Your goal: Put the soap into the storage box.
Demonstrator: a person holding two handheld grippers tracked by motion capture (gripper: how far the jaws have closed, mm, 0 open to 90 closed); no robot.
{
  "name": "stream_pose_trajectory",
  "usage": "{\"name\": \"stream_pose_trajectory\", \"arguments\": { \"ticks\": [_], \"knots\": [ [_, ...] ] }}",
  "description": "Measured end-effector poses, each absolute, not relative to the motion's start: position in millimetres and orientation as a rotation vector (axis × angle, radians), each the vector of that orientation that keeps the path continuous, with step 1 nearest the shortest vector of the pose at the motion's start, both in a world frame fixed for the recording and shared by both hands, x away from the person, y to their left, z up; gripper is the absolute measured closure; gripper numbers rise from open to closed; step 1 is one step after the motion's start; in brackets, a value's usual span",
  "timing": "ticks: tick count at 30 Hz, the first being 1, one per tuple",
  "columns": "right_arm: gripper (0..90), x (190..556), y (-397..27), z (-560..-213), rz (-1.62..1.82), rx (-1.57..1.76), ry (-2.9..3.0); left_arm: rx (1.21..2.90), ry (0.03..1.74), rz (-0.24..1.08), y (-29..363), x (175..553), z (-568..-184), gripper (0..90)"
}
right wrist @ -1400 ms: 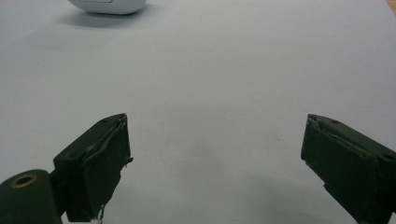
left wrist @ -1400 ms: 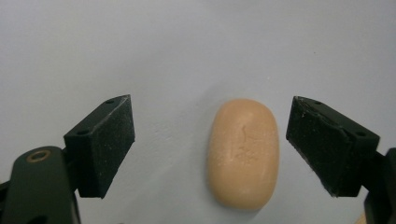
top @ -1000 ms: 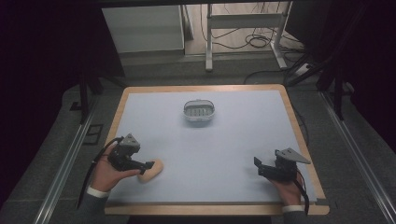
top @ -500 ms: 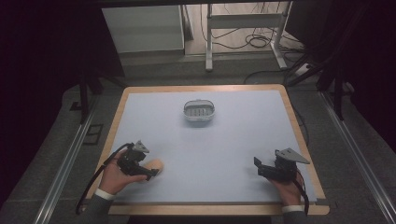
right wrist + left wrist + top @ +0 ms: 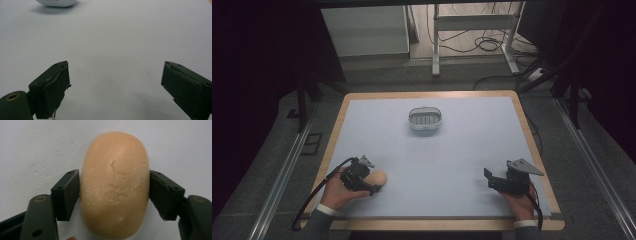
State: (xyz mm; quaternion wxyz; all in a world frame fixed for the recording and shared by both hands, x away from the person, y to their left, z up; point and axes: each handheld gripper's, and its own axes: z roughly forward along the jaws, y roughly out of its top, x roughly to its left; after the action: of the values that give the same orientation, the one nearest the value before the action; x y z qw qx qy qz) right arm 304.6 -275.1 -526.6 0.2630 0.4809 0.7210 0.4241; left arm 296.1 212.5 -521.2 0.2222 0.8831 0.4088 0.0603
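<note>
Both grippers black, two blocky jaws each. Left gripper [image 5: 373, 190]: round screw holes in jaw arms, black cable looping off. Right gripper [image 5: 488, 178]: grey three-cornered plate on top, pad edges frayed, brass-looking pivot eyelet. Dark sleeves, white cuffs, probably a shirt.

Open tabletop [image 5: 452, 165] around soap dish [image 5: 425, 120]
</note>
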Motion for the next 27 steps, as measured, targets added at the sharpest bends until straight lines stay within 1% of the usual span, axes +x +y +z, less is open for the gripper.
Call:
{"name": "stream_pose_trajectory", "arguments": {
  "ticks": [15, 27],
  "knots": [
    [8.3, 305.2, -275.3, -526.7, 1.143, 1.311, 1.942, 2.449, 1.135, 0.175, 210.5, 296.7, -520.6, 32.4],
    [8.3, 305.0, -275.1, -526.6, 1.135, 1.312, 1.939, 2.415, 1.115, 0.179, 212.2, 306.6, -504.4, 32.4]
  ]
}}
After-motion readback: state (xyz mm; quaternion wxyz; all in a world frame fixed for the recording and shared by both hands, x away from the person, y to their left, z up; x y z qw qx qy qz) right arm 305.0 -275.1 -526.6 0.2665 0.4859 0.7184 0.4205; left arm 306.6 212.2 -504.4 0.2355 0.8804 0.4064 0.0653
